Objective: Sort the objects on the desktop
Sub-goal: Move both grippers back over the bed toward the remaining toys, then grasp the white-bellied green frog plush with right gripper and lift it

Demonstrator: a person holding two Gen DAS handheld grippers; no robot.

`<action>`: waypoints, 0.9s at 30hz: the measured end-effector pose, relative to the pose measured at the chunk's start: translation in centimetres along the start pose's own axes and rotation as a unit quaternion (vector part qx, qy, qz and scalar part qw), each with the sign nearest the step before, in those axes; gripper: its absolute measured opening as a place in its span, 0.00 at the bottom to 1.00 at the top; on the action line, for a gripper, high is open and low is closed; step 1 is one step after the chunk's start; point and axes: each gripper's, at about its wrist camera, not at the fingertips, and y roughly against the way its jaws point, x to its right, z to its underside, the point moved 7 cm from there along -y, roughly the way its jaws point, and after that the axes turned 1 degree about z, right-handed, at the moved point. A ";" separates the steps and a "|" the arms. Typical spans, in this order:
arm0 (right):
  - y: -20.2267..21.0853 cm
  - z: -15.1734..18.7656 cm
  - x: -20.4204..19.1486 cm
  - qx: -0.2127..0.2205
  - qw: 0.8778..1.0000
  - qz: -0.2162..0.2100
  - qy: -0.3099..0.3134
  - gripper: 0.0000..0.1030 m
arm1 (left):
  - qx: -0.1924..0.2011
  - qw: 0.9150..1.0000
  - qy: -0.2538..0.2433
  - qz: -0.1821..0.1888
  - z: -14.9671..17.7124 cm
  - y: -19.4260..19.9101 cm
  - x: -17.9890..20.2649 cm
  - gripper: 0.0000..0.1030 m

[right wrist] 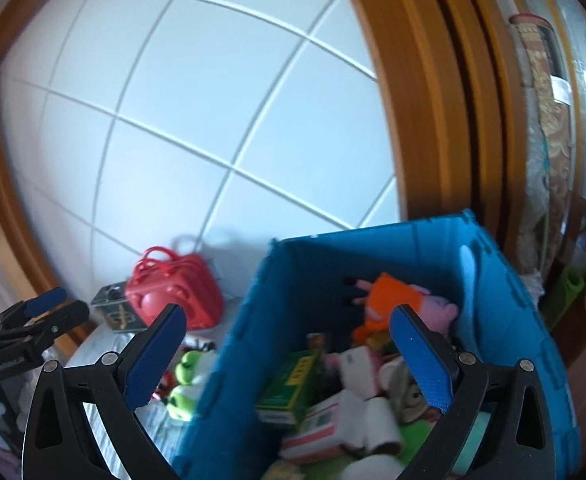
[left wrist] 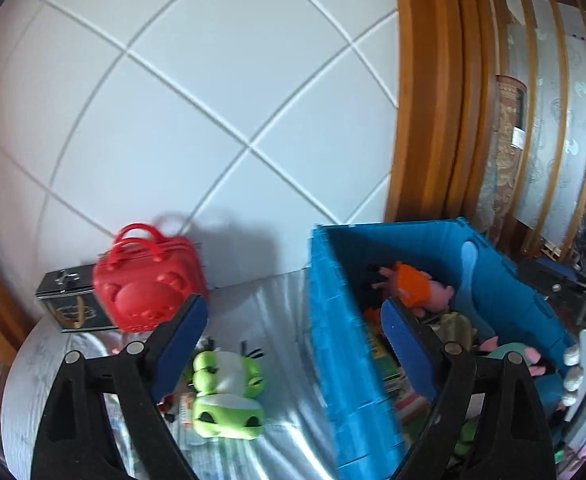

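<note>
A blue plastic bin (left wrist: 333,340) (right wrist: 233,380) stands on the silver-covered table (left wrist: 285,432). It holds a pig plush in an orange dress (left wrist: 417,288) (right wrist: 397,300), a green box (right wrist: 293,384), pink-and-white boxes and other toys. Left of the bin on the table lie two green frog plushes (left wrist: 229,392) (right wrist: 185,376). My left gripper (left wrist: 293,320) hangs open above them and the bin's left wall, holding nothing; it also shows at the left edge of the right wrist view (right wrist: 33,320). My right gripper (right wrist: 289,344) is open over the bin, empty.
A red toy case with handles (left wrist: 149,284) (right wrist: 173,296) stands at the back of the table beside a dark metal box (left wrist: 69,300) (right wrist: 113,304). A white tiled wall rises behind. A wooden frame (left wrist: 425,120) and a railing stand to the right.
</note>
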 end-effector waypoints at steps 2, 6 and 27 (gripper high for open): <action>0.2 0.5 -3.3 0.001 1.000 -0.012 0.009 1.00 | 0.003 1.000 0.004 -0.015 1.1 0.9 -2.8 0.87; 0.4 2.0 -9.4 0.006 0.999 -0.036 0.013 1.00 | 0.003 0.999 0.013 -0.035 3.8 2.0 -8.5 0.87; -18.0 20.5 -22.8 -0.110 0.986 0.082 0.093 1.00 | -0.132 0.978 0.108 -0.119 25.4 -5.4 -28.4 0.87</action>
